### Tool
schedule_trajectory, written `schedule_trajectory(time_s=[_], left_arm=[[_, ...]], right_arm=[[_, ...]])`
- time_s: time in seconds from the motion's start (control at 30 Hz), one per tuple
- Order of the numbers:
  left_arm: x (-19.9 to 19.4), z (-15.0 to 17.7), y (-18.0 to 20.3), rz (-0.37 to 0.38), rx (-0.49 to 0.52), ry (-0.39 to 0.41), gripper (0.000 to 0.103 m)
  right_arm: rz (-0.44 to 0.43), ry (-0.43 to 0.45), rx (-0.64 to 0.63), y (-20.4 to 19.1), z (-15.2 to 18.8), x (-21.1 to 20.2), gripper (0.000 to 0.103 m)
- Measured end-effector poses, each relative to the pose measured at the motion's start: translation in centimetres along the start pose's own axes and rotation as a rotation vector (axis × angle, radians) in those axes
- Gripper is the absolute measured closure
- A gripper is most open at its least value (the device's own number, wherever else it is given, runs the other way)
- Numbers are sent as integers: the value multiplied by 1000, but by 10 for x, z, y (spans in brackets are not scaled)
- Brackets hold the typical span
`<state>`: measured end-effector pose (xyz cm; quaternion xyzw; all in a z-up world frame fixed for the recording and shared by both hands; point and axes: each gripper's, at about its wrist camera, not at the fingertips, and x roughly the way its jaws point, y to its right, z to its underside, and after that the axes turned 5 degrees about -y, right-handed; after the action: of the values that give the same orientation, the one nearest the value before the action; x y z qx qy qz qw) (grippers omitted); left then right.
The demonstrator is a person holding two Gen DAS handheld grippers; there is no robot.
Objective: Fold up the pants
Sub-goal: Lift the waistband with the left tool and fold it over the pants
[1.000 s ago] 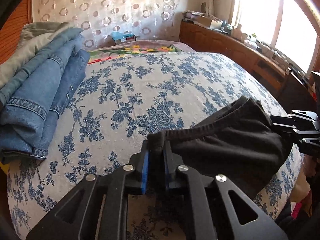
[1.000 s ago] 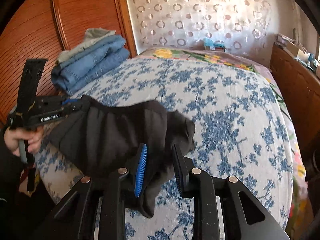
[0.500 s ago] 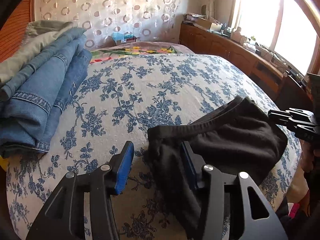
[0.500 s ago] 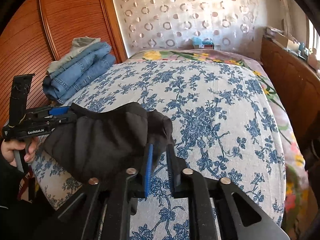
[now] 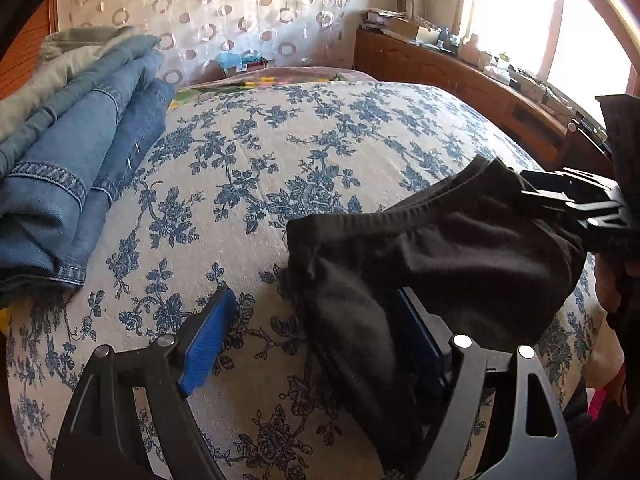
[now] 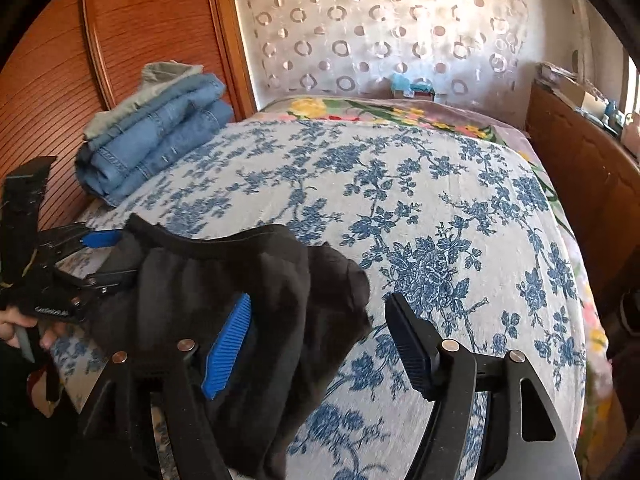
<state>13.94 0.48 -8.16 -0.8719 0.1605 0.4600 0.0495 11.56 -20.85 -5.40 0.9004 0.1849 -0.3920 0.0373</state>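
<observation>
both claws let go of the black pants

the bed (image 5: 280, 152) with its blue-flowered cover fills most of the room, and a stack of folded jeans (image 5: 76, 184) sits against the wooden headboard (image 6: 120, 40), well apart from the work. the black pants (image 5: 440, 248) lie bunched at the near edge of the bed, part of the cloth draping down over the side.

a second ago the left gripper (image 5: 316, 336) was pressed tight on the waistband; now its blue pads stand wide apart, one out on the bare cover, the other half hidden behind the cloth. the right gripper (image 6: 320, 340), which had closed on the cloth half a second ago, is also spread wide, its left pad over the pants and the other over the cover. both sit low and level at the bed's edge, pointing toward the headboard.
</observation>
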Motion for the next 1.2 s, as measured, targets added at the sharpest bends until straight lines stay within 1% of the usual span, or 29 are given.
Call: schedule_trajectory(time_s=[0.07,0.23,0.33,0.47,0.57,0.63,0.7,0.73,0.77,0.8,0.83,0.87,0.93,0.97,1.0,1.07,1.1,1.13,1.2], left_arm=[[0,1,0,-2,3,7,21],[2,0,2,-2,17,3,18],[2,0,1,2,18,2,16],[2,0,1,1,21,1,16],[4,-2,0,5,19,-4,16],[4,-6,-3,23,7,-7,16],[5,-9,-6,59,-13,-1,19],[5,-10,-9,81,-23,2,22],[4,-12,-11,103,-36,6,31],[4,-13,-15,117,-56,14,36],[4,-15,-18,116,-72,18,43],[4,-15,-22,116,-88,22,49],[4,-15,-22,110,-88,23,52],[4,-14,-22,109,-84,25,54],[3,-13,-21,107,-82,25,55],[2,-11,-19,101,-71,19,55],[0,-10,-18,100,-66,16,55],[0,-9,-17,98,-63,16,55],[-2,-7,-16,94,-56,16,55]], right_arm=[[4,-11,1,1,-3,6,31],[-17,-45,-9,-2,-6,21,31],[-25,-44,-4,0,-8,23,31],[-3,-51,-25,-4,-8,25,29],[-2,-49,-26,-6,-8,25,29],[-6,-46,-24,-5,-7,24,29],[-2,-45,-26,-5,-5,23,30],[-4,-43,-28,-5,-5,23,33],[-7,-42,-29,-5,-5,23,34],[-11,-40,-31,-5,-4,22,37],[-18,-39,-35,-6,-4,22,42],[-25,-37,-40,-6,-4,22,44],[-39,-37,-52,-9,-3,22,54],[-48,-37,-59,-10,-3,22,58],[-58,-38,-66,-11,-2,22,64],[-75,-40,-70,-11,-2,22,70],[-96,-41,-66,-11,-2,22,77],[-106,-39,-65,-10,-2,22,81],[-96,-24,-72,-10,-3,15,87]])
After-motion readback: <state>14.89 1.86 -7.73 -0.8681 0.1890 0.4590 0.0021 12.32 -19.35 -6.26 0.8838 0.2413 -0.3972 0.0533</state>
